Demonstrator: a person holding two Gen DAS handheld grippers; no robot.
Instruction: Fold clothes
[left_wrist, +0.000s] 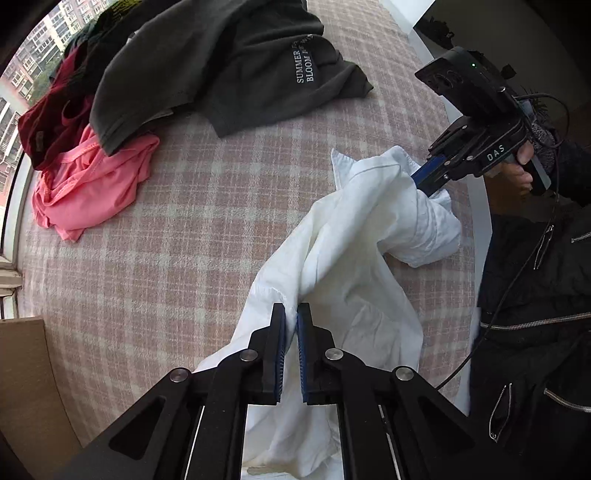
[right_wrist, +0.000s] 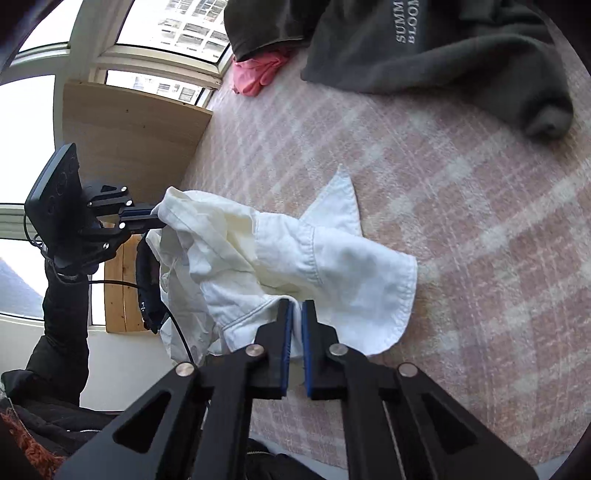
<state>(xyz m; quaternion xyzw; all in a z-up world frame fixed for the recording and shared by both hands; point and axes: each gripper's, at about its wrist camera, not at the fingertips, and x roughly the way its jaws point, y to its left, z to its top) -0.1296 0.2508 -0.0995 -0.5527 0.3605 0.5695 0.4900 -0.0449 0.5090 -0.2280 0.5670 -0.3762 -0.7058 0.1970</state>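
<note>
White shirt (left_wrist: 351, 258) hangs crumpled between your two tools above the pink plaid bed (left_wrist: 184, 221). Your left hand-held gripper (left_wrist: 291, 314) is clamped on one edge, and your right hand-held gripper (right_wrist: 297, 308) pinches its collar end; dark sweatshirt (left_wrist: 221, 66) lies well apart.

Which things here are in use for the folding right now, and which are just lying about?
In use: white shirt, left gripper, right gripper, both shut on it.
Lying about: grey top, pink garment, dark red garment.
</note>
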